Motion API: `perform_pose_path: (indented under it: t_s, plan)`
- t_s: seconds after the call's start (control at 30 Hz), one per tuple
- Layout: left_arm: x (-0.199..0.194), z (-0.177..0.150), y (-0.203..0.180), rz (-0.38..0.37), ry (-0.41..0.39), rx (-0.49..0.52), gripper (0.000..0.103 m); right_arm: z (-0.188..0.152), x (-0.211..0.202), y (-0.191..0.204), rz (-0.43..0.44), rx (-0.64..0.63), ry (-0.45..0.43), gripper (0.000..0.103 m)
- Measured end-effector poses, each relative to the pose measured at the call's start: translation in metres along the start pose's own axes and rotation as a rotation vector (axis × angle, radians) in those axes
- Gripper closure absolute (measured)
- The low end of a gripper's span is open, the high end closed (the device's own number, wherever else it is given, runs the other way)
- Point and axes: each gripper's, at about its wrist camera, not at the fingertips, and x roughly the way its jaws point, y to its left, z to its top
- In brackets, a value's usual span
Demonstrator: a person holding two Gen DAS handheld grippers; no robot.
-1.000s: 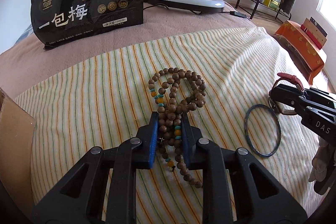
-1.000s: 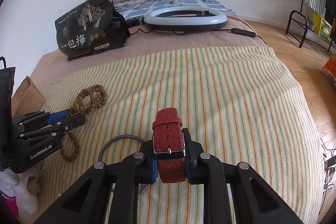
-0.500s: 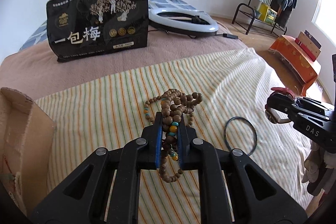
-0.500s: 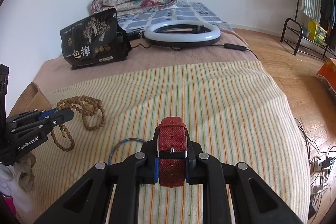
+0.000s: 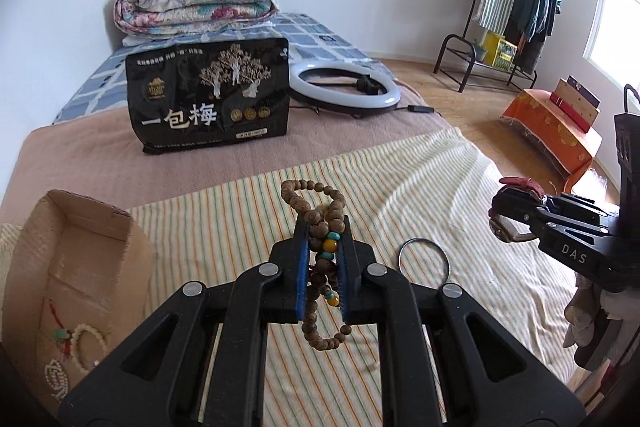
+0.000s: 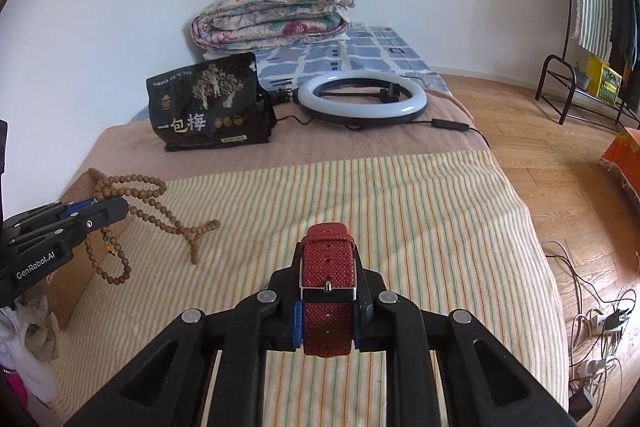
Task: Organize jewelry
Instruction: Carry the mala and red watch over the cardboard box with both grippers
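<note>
— So, what does the left wrist view give that the other doesn't?

— The inside of the open brown cardboard box point(image 5: 68, 267) at the left edge of the striped yellow-green towel point(image 5: 420, 195): pale bead bracelets point(image 5: 86, 345) and a red cord lie on its floor. It also shows a thin dark ring bangle point(image 5: 424, 255) flat on the towel, just right of the left gripper point(image 5: 325, 259).

— And the right wrist view?

— It shows how the long brown wooden bead string point(image 6: 160, 211) hangs: one loop dangles below the left gripper point(image 6: 96, 215), while the far end trails down and touches the towel point(image 6: 400, 195). Only the box's outer wall point(image 6: 80, 291) shows there.

— The claws?

— The left one is clamped on the bead string point(image 5: 324, 235), held up off the cloth beside the box and pointing toward the black snack bag point(image 5: 208, 99). The right gripper point(image 6: 328, 291) is closed on a red woven watch strap with a silver buckle point(image 6: 328, 267), level above the towel; from the left it appears at the right edge point(image 5: 516, 215), well apart from the beads.
</note>
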Motion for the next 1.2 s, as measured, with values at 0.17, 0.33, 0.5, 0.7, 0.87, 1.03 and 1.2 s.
perform_pose_path:
  t_s: [0.17, 0.33, 0.5, 0.7, 0.87, 1.03, 1.2]
  plan:
    - [-0.029, 0.004, 0.008, 0.008, -0.035, 0.001, 0.093, 0.006, -0.02, 0.013, 0.007, -0.013, -0.023, 0.088]
    - [-0.058, 0.007, 0.017, 0.016, -0.067, -0.005, 0.093, 0.01, -0.038, 0.03, 0.022, -0.027, -0.045, 0.088]
    - [-0.088, 0.007, 0.023, 0.027, -0.102, 0.002, 0.093, 0.013, -0.053, 0.049, 0.041, -0.045, -0.061, 0.088]
    - [-0.122, 0.005, 0.033, 0.037, -0.141, -0.003, 0.093, 0.017, -0.069, 0.074, 0.068, -0.064, -0.078, 0.088]
    - [-0.145, 0.005, 0.048, 0.049, -0.166, -0.014, 0.093, 0.021, -0.078, 0.094, 0.092, -0.077, -0.089, 0.088]
    - [-0.164, 0.005, 0.066, 0.063, -0.189, -0.027, 0.093, 0.026, -0.085, 0.115, 0.112, -0.098, -0.102, 0.088]
    - [-0.179, 0.003, 0.087, 0.086, -0.205, -0.034, 0.093, 0.03, -0.086, 0.14, 0.139, -0.12, -0.106, 0.088]
